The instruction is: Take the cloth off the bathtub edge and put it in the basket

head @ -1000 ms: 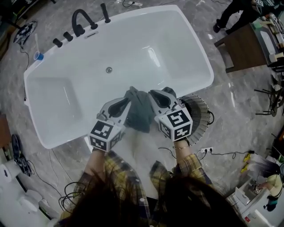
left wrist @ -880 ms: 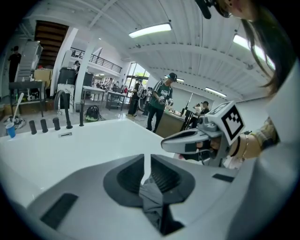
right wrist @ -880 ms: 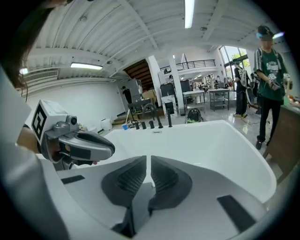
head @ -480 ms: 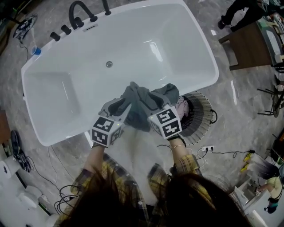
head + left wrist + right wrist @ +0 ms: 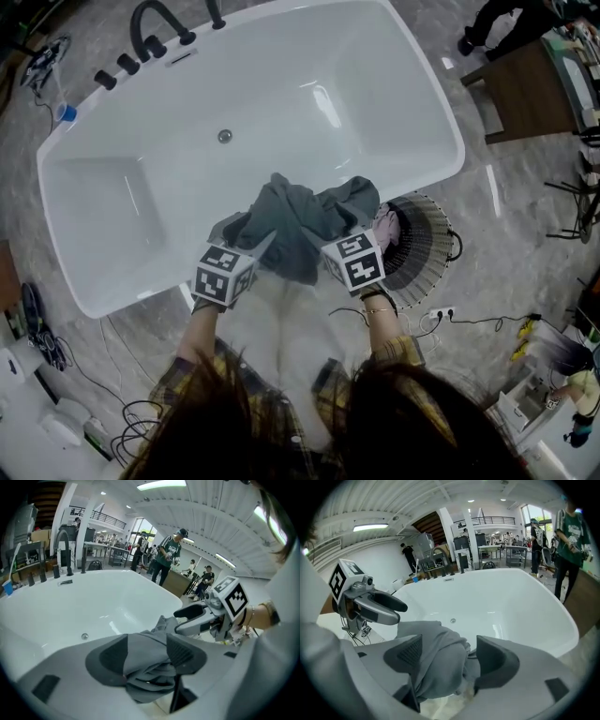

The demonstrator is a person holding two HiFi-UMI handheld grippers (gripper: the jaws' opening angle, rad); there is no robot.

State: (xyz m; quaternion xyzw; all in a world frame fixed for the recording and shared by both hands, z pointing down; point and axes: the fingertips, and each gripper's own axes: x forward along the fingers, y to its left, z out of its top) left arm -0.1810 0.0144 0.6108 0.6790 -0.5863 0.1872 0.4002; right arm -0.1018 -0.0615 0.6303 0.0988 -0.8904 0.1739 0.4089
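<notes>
A dark grey cloth [image 5: 302,223] lies bunched over the near rim of the white bathtub [image 5: 281,94]. My left gripper [image 5: 240,232] sits at the cloth's left side and my right gripper [image 5: 351,231] at its right side. Both sets of jaws are opening. In the left gripper view the cloth [image 5: 147,660] fills the space between the spread pads of the left gripper [image 5: 149,656]. In the right gripper view the cloth [image 5: 438,660] leans on the left pad of the right gripper [image 5: 450,660], apart from the right pad. The round slatted basket [image 5: 427,248] stands on the floor right of the cloth.
Black taps and a spout [image 5: 150,23] stand on the tub's far left corner. Something pale pink [image 5: 385,228] lies in the basket. A power strip [image 5: 439,317] and cables lie on the floor by the basket. A brown table [image 5: 525,94] and people stand further right.
Both grippers' jaws have gone from shut on the cloth to spread apart. The cloth has slackened and spread wider over the rim. The view has shifted slightly.
</notes>
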